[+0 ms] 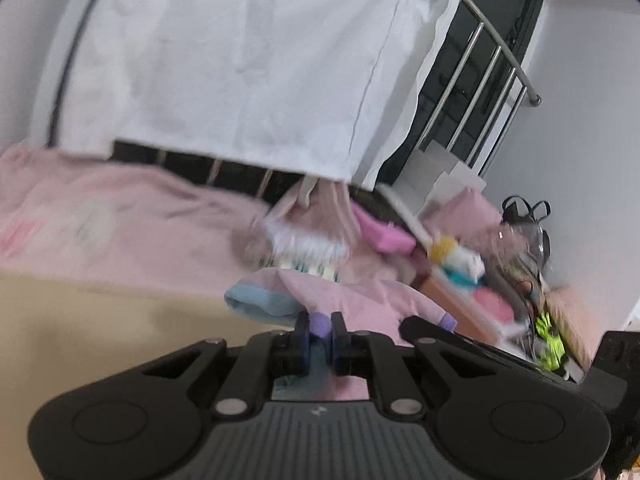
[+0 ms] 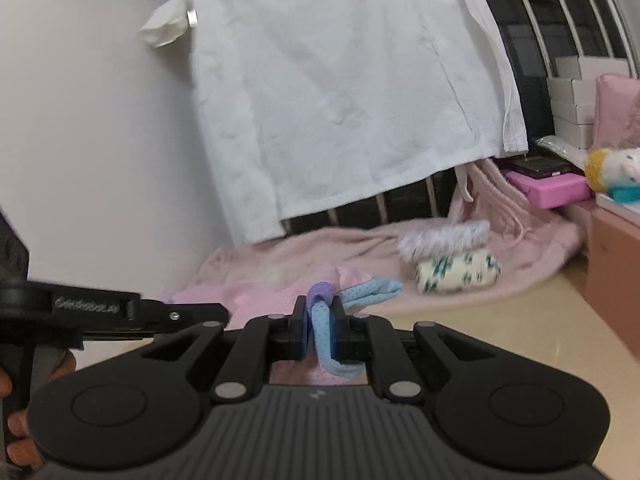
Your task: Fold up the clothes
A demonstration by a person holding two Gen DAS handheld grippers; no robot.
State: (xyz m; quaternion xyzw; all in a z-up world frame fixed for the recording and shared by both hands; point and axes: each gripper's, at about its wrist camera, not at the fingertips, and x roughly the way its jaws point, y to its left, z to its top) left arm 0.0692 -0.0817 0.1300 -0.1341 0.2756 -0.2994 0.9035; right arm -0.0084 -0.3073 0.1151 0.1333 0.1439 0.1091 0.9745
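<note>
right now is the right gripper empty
No, the right gripper is shut on the pink garment's blue and purple trim.

The left gripper point(image 1: 321, 330), jaws closed on the purple-and-blue edge of a pink garment point(image 1: 352, 300), is raised above a beige surface point(image 1: 100, 320). Behind, a white cloth point(image 1: 240, 68) drapes over a metal railing point(image 1: 492, 64), near folded clothes point(image 1: 304, 248).

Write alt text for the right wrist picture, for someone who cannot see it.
The right gripper is shut on a pink mesh garment with blue and purple trim, above a beige table. Behind lie two small folded patterned cloths on a pink blanket, under a hanging white sheet.
</note>
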